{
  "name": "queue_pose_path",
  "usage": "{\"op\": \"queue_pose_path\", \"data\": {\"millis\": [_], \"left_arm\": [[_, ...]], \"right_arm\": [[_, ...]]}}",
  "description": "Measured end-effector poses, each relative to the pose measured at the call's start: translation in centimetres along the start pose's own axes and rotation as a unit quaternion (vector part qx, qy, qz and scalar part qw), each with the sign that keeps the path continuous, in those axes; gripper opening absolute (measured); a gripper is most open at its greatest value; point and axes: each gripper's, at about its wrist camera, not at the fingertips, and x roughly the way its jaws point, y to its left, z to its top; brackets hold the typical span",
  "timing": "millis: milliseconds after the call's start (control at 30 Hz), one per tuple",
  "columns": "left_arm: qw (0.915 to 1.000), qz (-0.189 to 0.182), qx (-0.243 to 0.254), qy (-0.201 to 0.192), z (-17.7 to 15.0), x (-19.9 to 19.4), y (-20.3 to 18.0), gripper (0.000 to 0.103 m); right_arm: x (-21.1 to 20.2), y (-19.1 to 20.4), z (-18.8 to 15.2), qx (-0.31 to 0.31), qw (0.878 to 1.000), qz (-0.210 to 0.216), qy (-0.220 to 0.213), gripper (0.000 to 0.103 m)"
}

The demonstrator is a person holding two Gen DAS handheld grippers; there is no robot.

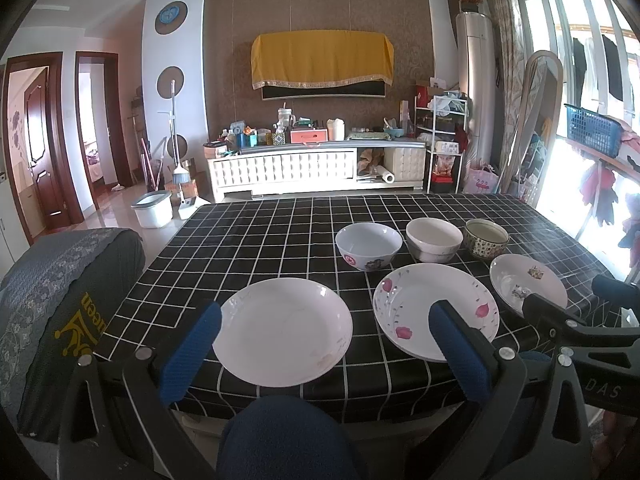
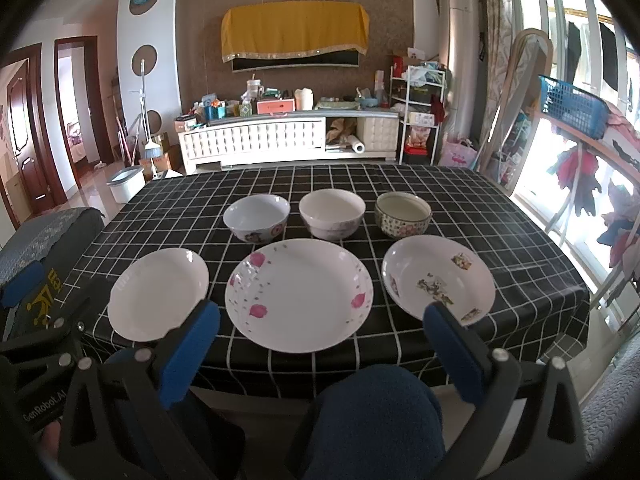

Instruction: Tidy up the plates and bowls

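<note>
Both claws hang wide apart at the near table edge, holding and touching nothing. The left gripper [image 1: 326, 354] frames the plain plate [image 1: 282, 330]; the right gripper [image 2: 322, 344] frames the pink-flower plate [image 2: 299, 294], with the pictured plate [image 2: 438, 280] just beyond its right finger. Three bowls stand in a row behind the plates — cartoon bowl [image 2: 256, 217], white bowl [image 2: 332, 213], patterned bowl [image 2: 403, 215] — none touching, all on the checked table [image 2: 520, 264].

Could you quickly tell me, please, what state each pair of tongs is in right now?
Left tongs: open, holding nothing, short of the plain white round plate.
Right tongs: open, holding nothing, short of the pink-flowered white plate.
</note>
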Motion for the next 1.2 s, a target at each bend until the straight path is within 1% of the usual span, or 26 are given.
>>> {"op": "queue_pose_path", "data": {"millis": [1200], "left_arm": [[1.0000,0.000,0.001,0.004,-0.44,0.02,0.31,0.103]], "right_arm": [[0.41,0.22,-0.22,-0.002,1.000,-0.003,0.007,0.103]]}}
